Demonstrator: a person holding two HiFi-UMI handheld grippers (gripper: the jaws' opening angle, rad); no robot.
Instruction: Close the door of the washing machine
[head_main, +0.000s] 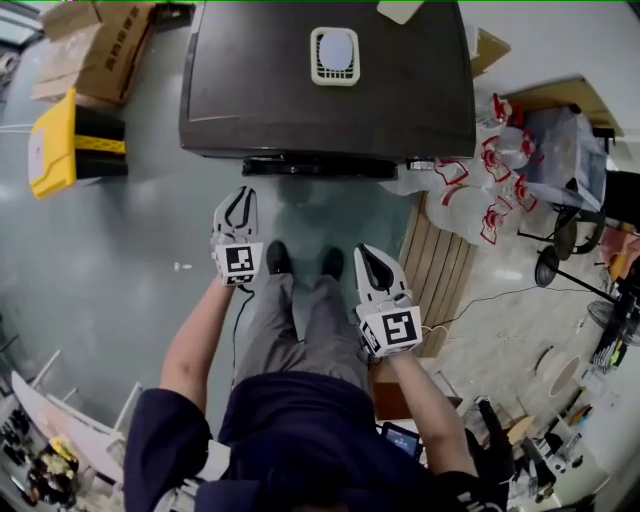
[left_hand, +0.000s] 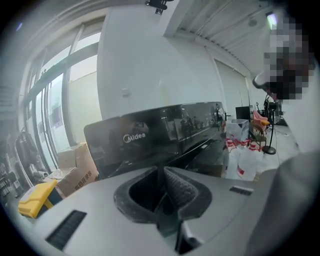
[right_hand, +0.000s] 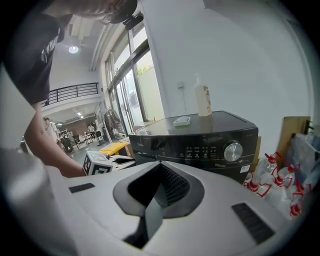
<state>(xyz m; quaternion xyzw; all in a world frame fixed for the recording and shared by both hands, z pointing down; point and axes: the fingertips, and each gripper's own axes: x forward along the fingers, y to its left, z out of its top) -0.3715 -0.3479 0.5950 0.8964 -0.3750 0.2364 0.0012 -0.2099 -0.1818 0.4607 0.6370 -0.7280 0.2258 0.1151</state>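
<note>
Black glossy washing machine (head_main: 330, 90) is standing on the floor against the wall. Its door (head_main: 320, 166), probably rigid and light-swinging, is wanting a flat push at its free edge. Left gripper (head_main: 240, 195) and right gripper (head_main: 368, 255) are hanging before it, jaws together, empty.

Washing machine (right_hand: 200, 142) — glossy black front; cardboard boxes (head_main: 110, 45) — matt.

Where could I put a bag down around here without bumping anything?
The washing machine top is bare either side of the white tray. The grey floor between the yellow box and the person's legs is open too. On the right it is crowded: plastic jugs, wooden slats.
</note>
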